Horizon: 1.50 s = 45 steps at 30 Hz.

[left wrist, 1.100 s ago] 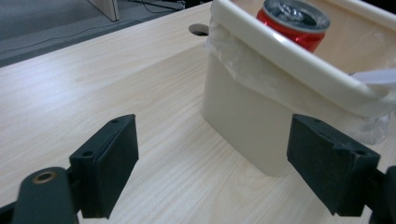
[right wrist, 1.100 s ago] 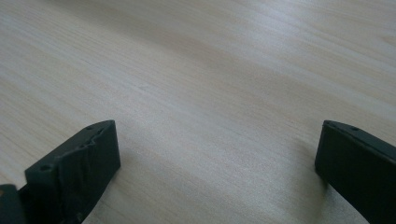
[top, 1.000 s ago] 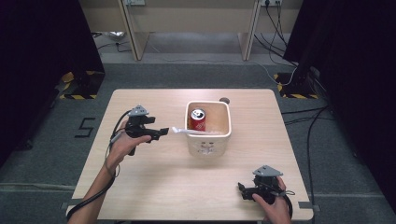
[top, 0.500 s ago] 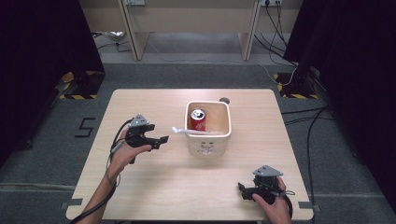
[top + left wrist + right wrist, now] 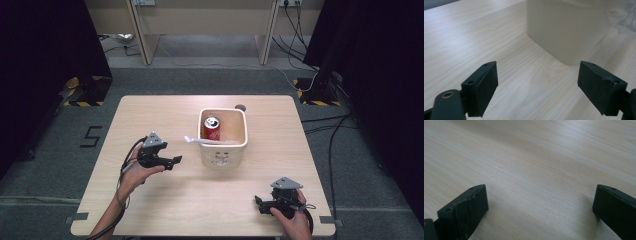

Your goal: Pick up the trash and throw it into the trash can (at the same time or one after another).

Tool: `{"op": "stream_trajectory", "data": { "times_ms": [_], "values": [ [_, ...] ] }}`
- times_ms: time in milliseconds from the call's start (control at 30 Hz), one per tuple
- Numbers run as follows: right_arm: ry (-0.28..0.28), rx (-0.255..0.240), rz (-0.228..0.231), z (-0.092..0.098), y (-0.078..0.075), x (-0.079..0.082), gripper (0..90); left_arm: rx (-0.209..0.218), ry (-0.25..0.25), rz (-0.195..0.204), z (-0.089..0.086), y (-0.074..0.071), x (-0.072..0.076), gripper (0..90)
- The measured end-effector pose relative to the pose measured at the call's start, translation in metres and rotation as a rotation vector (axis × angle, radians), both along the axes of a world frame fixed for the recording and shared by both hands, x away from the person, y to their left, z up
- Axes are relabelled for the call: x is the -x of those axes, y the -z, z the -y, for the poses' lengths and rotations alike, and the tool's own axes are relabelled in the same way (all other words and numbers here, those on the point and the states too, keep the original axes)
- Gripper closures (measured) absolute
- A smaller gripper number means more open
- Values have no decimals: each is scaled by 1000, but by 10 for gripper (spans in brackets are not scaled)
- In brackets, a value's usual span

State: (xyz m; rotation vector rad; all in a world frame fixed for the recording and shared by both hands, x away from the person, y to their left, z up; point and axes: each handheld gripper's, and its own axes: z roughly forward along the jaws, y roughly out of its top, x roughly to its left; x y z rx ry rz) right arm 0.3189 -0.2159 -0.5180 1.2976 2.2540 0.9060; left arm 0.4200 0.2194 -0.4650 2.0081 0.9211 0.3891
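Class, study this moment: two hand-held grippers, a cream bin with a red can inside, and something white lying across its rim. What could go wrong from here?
1. The white plastic spoon lies across the bin rim, its end sticking out toward the open left gripper; a careless pass could knock it off.
2. The bin looks light; a push on its wall might slide or tip it, along with the red can.
3. The right gripper sits near the table front edge; its cable could snag.

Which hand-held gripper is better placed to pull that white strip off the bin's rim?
Left. The left hand-held gripper sits open near the bin, pointing toward the white strip. The right hand-held gripper is open too, but rests farther away near the table's front edge.
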Motion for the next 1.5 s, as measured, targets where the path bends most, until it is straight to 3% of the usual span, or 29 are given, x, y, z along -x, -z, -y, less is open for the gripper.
{"op": "stream_trajectory", "data": {
  "times_ms": [633, 1500],
  "values": [
    [0, 0, 1, 0, 0, 0, 3, -23, 17, -46, 6, 33, 14, 166],
    [0, 0, 1, 0, 0, 0, 3, -76, 45, -53, 4, 46, 43, 166]
  ]
}}
